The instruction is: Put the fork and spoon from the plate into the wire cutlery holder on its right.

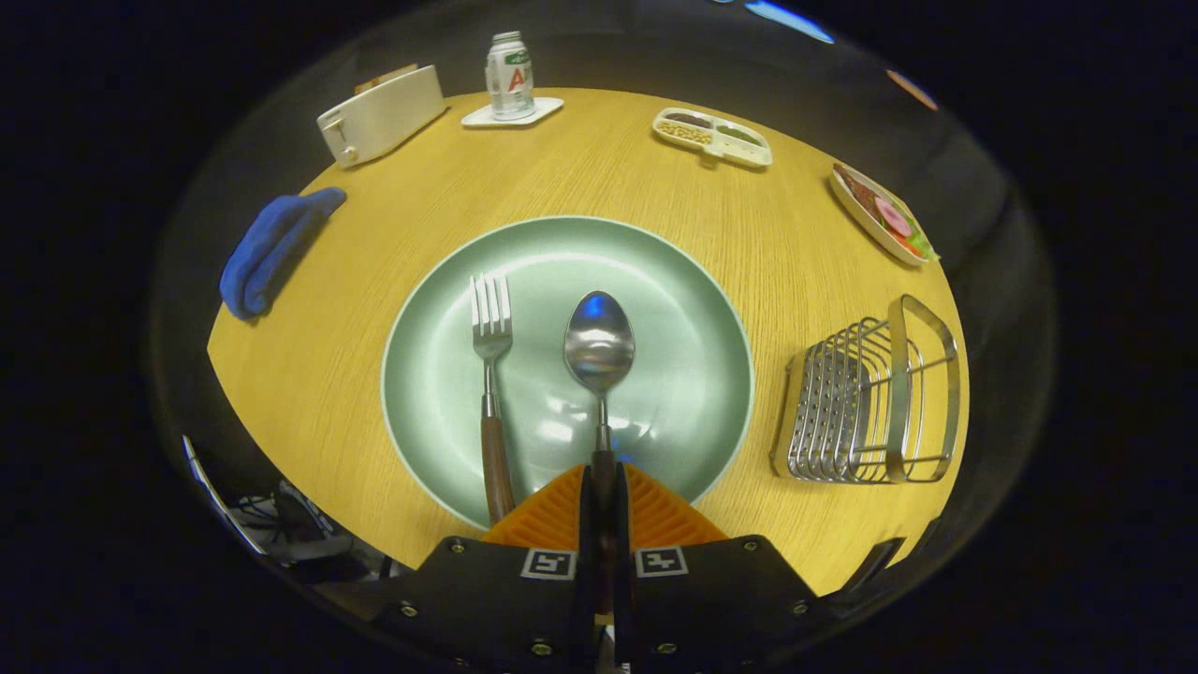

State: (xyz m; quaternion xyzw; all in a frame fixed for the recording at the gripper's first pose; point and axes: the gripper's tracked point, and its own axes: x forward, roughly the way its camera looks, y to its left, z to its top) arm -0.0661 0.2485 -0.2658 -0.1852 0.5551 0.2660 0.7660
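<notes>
Gripper view: a green plate [655,281] sits mid-table. On it lie a fork [490,374] and, just to its right, a spoon [599,351], handles toward the gripper [602,505]. The gripper's fingers are closed on the spoon's dark handle. The wire cutlery holder [870,402] stands right of the plate. The spoon looks stiff, light and slippery at its polished bowl; the handle seems the surest hold.

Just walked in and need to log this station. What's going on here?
A person's handheld gripper is shut on the handle of the spoon, whose bowl rests on the green plate. The fork lies beside it on the plate, untouched. The wire cutlery holder stands empty to the plate's right on the wooden table, so neither piece has been moved over yet.
</notes>
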